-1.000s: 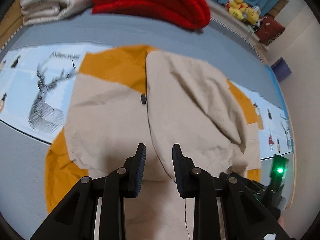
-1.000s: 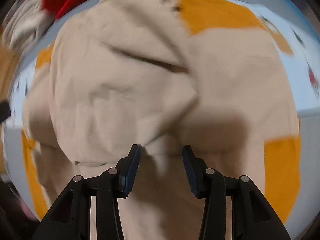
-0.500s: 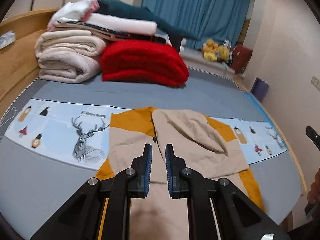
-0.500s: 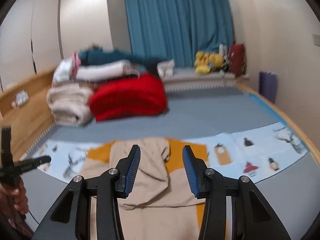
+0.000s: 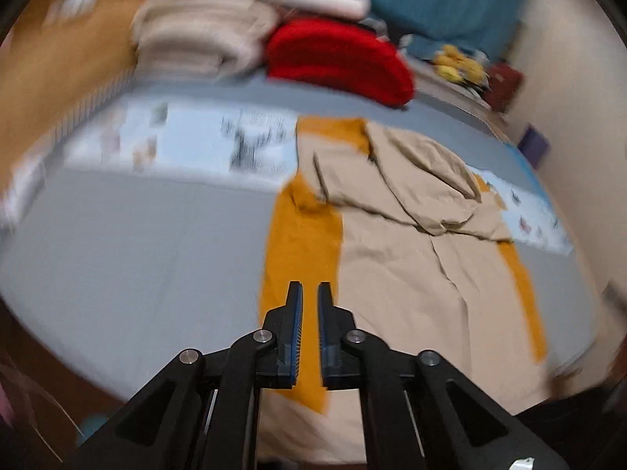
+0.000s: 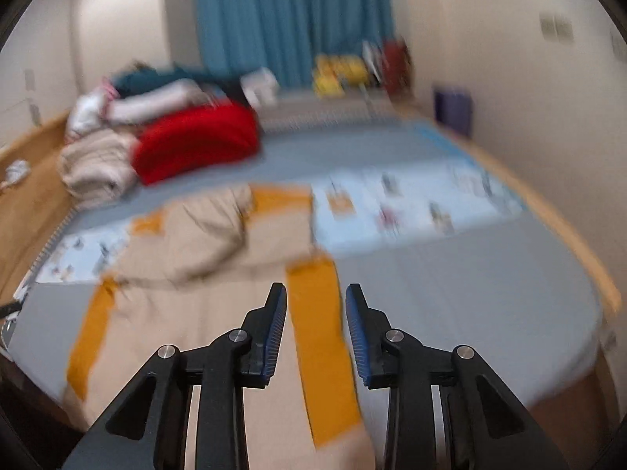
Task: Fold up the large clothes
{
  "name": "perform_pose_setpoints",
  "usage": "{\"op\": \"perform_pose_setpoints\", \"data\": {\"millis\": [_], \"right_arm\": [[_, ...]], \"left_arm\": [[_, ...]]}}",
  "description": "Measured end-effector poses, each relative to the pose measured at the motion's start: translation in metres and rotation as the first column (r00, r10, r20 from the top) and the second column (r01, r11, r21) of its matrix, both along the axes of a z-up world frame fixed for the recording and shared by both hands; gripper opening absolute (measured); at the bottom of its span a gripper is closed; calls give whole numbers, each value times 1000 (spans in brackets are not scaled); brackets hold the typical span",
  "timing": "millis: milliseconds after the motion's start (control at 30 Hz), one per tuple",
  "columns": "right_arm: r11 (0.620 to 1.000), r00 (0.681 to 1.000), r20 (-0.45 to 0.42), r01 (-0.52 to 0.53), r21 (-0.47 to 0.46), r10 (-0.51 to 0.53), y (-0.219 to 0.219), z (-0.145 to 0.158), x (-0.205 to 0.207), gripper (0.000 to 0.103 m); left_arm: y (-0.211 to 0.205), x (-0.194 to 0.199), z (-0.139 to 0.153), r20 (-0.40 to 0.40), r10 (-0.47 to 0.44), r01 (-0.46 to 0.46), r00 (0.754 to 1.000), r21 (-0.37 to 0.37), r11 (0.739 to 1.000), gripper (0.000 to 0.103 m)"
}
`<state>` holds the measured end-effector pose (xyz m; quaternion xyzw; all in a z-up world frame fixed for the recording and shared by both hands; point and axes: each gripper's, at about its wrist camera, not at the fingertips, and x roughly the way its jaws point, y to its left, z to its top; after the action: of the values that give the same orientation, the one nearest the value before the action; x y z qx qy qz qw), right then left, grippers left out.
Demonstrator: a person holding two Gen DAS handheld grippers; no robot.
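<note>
Honestly both views were pretty smeared, so a lot was hard for us to make out. The printed strip across the grey bed point(image 5: 137, 243) had little figures and a dark blotch on it, but it was too blurred for us to read any writing, and we couldn't spot a brand or label anywhere.

The big beige and mustard jacket point(image 5: 411, 258) lay spread flat on the bed, hood flopped over its upper half. Its near hem ran out of sight under the tools in both views, and its far right edge got lost at the dark rim of the left view.

We saw the left tool point(image 5: 308, 293) with its blades nearly together, just a thin slit between them and nothing pinched, hovering over the mustard sleeve point(image 5: 301, 258). The right tool point(image 6: 315, 293) had a clear gap and its jaws were closing; a mustard sleeve strip point(image 6: 317, 313) showed through the gap below, not gripped.

At the back we could make out a red blanket point(image 6: 196, 137) beside a cream stack of bedding point(image 6: 98, 168), with more folded stuff piled on top that we couldn't identify. Yellow plush-looking blobs point(image 6: 341, 70) sat by the blue curtain point(image 6: 290, 19), too fuzzy to name.
</note>
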<state>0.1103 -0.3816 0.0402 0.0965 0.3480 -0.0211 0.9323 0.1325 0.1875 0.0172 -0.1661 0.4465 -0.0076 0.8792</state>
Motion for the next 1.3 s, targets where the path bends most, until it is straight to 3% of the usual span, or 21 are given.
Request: {"op": "perform_pose_setpoints", "data": {"millis": [67, 167, 233, 267, 333, 367, 433, 533, 600, 833, 1100, 1167, 1200, 1300], "right_arm": [[999, 998, -64, 13, -33, -15, -4, -16, 5, 32], [1000, 996, -91, -9, -7, 8, -12, -33, 3, 34], [1000, 984, -180, 0, -10, -2, -17, -56, 7, 37], [999, 976, -220, 6, 31, 1, -22, -68, 11, 37], [999, 971, -240, 8, 50, 4, -25, -81, 14, 37], [999, 963, -270, 13, 41, -1, -27, -92, 17, 37], [997, 931, -366, 35, 65, -9, -32, -118, 24, 37], [989, 860, -510, 84, 123, -9, -43, -156, 32, 37], [987, 833, -553, 104, 122, -20, -48, -170, 33, 37], [987, 780, -626, 106, 120, -8, -51, -196, 29, 40], [994, 772, -636, 69, 90, 4, -48, -199, 26, 42], [995, 772, -636, 52, 84, 13, -45, -199, 27, 42], [996, 773, -634, 45, 82, 18, -44, -198, 26, 39], [994, 782, -622, 31, 106, 42, -41, -195, 27, 16]], "left_arm": [[4, 0, -14, -49, 24, -28, 998, -93, 995, 3], [3, 2, -39, -125, 36, -41, 992, -40, 998, 3], [7, 4, -61, -151, 28, -38, 988, -62, 997, 3], [9, 5, -71, -179, 41, -54, 983, -68, 996, 3], [13, 13, -95, -279, 53, -83, 959, -94, 992, 3], [12, 14, -103, -310, 46, -80, 950, -98, 992, 8], [13, 16, -120, -389, 67, -100, 919, -64, 993, 10], [22, 16, -129, -416, 94, -141, 904, -84, 986, 12], [27, 16, -134, -436, 115, -168, 892, -84, 982, 24], [37, 19, -155, -506, 160, -204, 847, -33, 978, 29], [23, 26, -166, -520, 121, -114, 846, 45, 992, 32], [18, 26, -166, -515, 109, -80, 850, 77, 994, 26], [16, 25, -165, -515, 104, -67, 851, 90, 994, 18], [11, 22, -162, -509, 85, -47, 856, 88, 995, 12]]}}
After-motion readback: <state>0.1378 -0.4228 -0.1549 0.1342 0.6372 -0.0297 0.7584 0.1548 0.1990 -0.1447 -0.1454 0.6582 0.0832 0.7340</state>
